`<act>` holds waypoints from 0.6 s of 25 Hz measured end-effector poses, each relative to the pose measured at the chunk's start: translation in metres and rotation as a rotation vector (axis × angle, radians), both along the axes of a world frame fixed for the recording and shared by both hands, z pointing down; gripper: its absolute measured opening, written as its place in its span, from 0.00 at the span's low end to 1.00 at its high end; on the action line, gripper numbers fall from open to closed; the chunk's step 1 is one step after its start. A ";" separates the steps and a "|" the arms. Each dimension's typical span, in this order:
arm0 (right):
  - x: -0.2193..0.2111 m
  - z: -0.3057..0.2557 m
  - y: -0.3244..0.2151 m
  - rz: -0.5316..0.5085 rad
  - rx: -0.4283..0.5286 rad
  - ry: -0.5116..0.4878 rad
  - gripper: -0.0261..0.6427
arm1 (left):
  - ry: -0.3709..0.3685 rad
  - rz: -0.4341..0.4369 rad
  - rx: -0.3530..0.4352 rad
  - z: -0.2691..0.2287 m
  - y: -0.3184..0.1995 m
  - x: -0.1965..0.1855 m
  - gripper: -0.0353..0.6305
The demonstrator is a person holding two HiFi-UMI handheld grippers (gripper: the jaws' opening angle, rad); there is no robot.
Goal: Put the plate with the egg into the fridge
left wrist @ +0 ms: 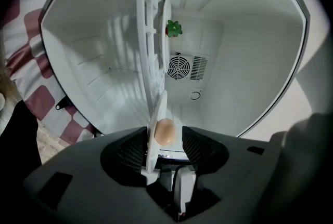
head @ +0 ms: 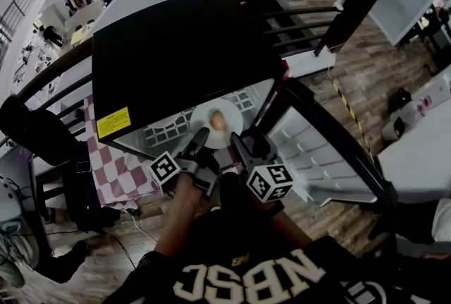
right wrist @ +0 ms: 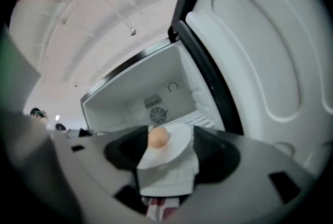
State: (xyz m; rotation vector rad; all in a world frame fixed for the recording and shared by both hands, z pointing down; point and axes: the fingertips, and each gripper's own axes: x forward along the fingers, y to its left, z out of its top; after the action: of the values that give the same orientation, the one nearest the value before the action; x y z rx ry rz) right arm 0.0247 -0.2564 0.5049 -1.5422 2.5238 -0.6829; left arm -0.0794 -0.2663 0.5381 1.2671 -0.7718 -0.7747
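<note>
A white plate (head: 229,128) with a brown egg (head: 218,120) on it sits at the front of a white shelf inside the open black fridge (head: 176,56). My left gripper (head: 203,135) reaches to the plate's near-left rim and my right gripper (head: 237,140) to its near-right rim. In the left gripper view the plate (left wrist: 157,114) shows edge-on between wide jaws, close to one pad, with the egg (left wrist: 165,132) clear of the other. In the right gripper view the plate (right wrist: 174,147) and egg (right wrist: 158,137) lie between jaws that stand far apart. Both grippers are open.
The fridge door (head: 317,154) hangs open to the right, its white racks showing. Deep inside are a round fan (left wrist: 178,67) and a small green thing (left wrist: 174,28). A red-and-white checked cloth (head: 120,168) lies under the fridge. A dark chair (head: 296,6) stands behind it.
</note>
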 end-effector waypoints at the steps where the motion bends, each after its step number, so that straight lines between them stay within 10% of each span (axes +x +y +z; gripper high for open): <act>1: -0.001 0.000 0.007 -0.017 0.017 0.031 0.44 | 0.001 0.000 0.000 0.000 0.001 0.000 0.37; 7: -0.018 0.021 0.048 -0.121 0.057 0.224 0.43 | 0.002 0.006 0.012 -0.003 0.002 0.002 0.37; 15: -0.038 0.034 0.050 -0.146 0.008 0.135 0.30 | -0.027 0.031 0.017 -0.004 0.002 0.003 0.38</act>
State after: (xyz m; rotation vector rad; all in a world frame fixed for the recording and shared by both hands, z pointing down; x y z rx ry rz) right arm -0.0135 -0.2060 0.5385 -1.4591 2.7561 -0.6039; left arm -0.0767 -0.2645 0.5336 1.3038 -0.7667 -0.7415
